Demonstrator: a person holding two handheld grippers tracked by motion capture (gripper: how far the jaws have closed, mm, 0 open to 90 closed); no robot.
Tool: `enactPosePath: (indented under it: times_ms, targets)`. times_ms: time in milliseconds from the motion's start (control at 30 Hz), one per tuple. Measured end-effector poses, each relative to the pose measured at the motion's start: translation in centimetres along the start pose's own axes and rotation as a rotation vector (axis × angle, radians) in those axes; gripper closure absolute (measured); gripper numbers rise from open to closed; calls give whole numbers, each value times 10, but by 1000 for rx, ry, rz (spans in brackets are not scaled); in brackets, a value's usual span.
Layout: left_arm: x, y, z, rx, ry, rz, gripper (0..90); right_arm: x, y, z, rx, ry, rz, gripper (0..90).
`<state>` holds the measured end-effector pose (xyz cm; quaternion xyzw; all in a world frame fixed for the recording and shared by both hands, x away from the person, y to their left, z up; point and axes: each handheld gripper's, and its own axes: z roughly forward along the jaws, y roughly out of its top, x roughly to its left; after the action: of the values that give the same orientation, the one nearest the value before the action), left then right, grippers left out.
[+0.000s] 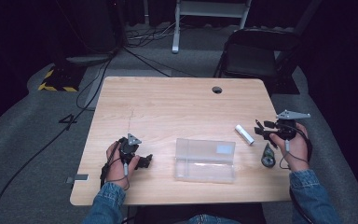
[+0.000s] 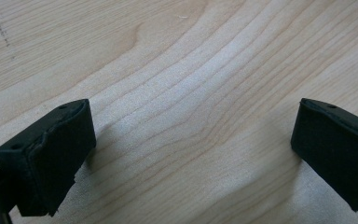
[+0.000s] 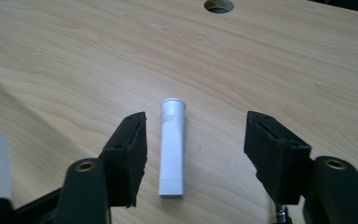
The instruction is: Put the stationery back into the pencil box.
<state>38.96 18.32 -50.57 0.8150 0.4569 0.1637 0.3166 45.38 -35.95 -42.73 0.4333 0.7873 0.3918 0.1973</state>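
The wooden bench [image 1: 168, 107] carries everything here, with a round cable hole [image 1: 217, 89] near its far edge. Biggest item on it is the clear plastic case [image 1: 205, 160], lying flat and closed near the front edge, a little right of the middle. To its left, near the front left corner, the left hand [image 1: 116, 163] rests on the bench holding the left gripper [image 2: 191, 154]; the left gripper view looks straight down on bare wood grain, jaws spread wide with nothing between them. Over by the right edge, the right hand [image 1: 296, 144] holds the right gripper [image 3: 193, 149], jaws also spread apart. Between those jaws lies the white tube [image 3: 172, 149], flat on the bench and touched by neither pad. In the high view the white tube [image 1: 244, 134] sits between the case and the right gripper. Just beside the right hand, nearer the front edge, lies a small dark object [image 1: 267, 156] with a round end.
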Motion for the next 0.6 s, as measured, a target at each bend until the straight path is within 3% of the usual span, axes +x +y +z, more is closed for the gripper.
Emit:
enactPosePath:
  times_ms: [100, 267, 600]
  targets:
    - [0, 0, 0, 0, 0, 0, 2, -6, 0, 4, 6, -20, 18, 460]
    - [0, 0, 0, 0, 0, 0, 2, -20, -4, 16, 102, -51, 46, 461]
    - [0, 0, 0, 0, 0, 0, 2, -39, -9, 37, 144, -100, 51, 486]
